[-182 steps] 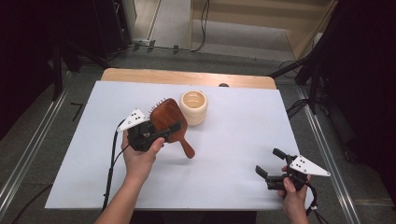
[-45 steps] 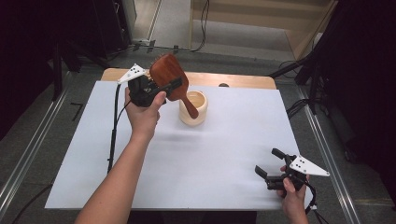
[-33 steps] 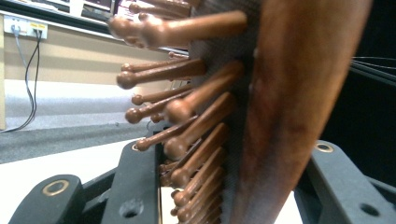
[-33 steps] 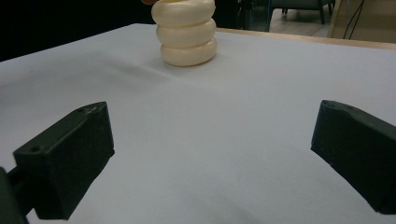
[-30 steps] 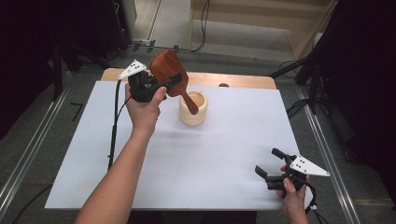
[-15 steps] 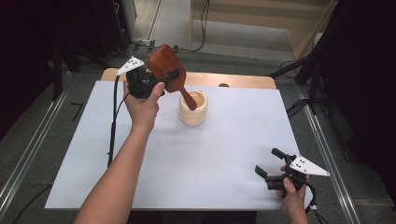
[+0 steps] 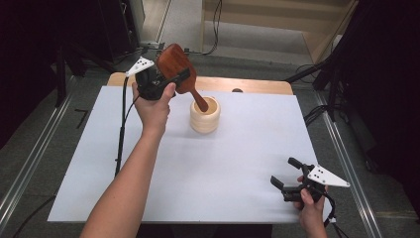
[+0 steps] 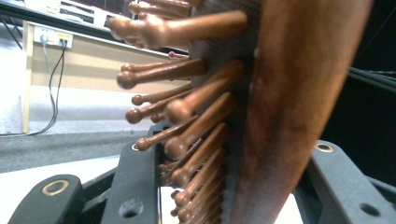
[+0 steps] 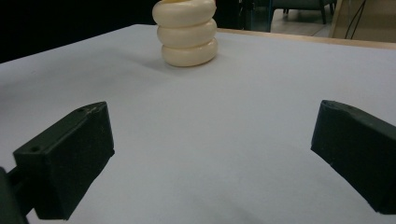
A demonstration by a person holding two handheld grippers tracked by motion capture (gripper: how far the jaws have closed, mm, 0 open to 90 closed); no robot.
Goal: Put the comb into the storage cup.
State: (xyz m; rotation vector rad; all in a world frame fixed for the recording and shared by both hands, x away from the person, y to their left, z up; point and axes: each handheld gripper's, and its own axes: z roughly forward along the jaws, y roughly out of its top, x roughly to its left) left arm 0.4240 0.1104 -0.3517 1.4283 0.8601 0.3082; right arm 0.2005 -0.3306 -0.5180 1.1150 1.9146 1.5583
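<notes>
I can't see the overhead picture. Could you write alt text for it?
A person's left gripper holds a wooden hairbrush tilted, handle end dipping into a cream ribbed cup on a white table. The right gripper rests open near the table's front right corner.

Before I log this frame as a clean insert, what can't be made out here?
- Hairbrush handle tip: high view, hidden by the cup rim.
- Cup top: right gripper view, cut off by the upper edge.
- Left claw contact on the brush: left gripper view, bristles block it.

Hairbrush [image 7: 174,67] handle tip in ribbed cup [image 7: 205,115]
</notes>
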